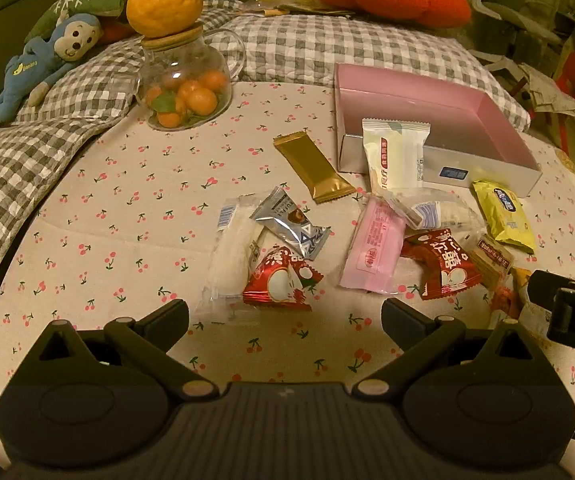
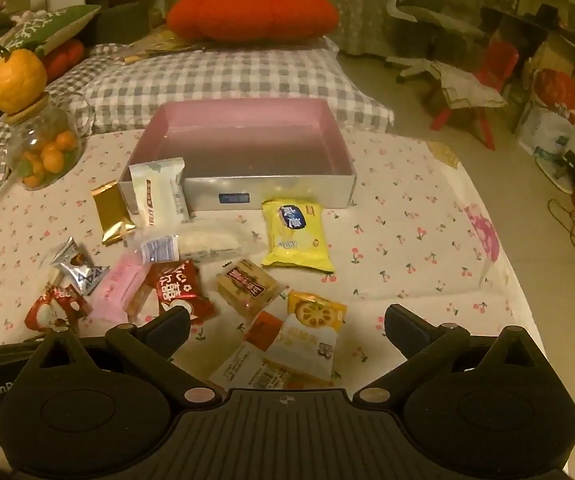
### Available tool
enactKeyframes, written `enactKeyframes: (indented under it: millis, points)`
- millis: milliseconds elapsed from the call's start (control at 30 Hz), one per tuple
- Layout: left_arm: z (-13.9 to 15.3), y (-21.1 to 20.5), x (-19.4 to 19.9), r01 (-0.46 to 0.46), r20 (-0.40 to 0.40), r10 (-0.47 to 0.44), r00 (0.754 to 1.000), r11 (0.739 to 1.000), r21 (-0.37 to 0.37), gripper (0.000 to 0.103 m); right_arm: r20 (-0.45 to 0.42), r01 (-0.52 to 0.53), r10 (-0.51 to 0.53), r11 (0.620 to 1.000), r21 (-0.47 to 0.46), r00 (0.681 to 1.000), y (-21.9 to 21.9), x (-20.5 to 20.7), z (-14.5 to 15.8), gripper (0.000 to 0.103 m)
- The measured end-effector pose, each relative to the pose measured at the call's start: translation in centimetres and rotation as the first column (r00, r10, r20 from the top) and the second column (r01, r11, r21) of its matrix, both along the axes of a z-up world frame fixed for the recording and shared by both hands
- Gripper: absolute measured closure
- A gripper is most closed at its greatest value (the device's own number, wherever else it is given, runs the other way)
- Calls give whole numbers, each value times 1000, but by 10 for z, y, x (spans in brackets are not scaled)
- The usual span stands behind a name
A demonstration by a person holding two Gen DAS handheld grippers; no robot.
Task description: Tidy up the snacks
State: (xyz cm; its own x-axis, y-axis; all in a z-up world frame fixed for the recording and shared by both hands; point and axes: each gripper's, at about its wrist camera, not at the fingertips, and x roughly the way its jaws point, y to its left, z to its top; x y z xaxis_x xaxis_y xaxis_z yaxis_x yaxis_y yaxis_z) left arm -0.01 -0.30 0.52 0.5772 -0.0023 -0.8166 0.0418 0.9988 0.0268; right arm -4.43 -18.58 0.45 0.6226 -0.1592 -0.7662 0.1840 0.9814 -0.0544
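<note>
Cherry-print bed cover [image 2: 407, 216] carries all. Shallow pink-lined silver box [image 2: 271, 188] empty, nothing sorted yet. Wrapped snacks [image 2: 243, 284] scattered before box; white packet [image 2: 159, 192] leans on box front wall. Left hand-held gripper [image 1: 285, 314] and right hand-held gripper [image 2: 287, 320] both wide, holding nothing. Whole task left.

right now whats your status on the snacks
Left gripper and right gripper open, empty. Pink box empty, snacks loose on cloth. White packet leans on box front.
</note>
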Motion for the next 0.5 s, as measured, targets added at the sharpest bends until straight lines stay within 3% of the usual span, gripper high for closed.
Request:
enactKeyframes:
  millis: [500]
  points:
    - [2,-1,-2,9,8,-9,1000,1000,-3,0,5,-6,6,1000,-1,1000,3,-2,0,0]
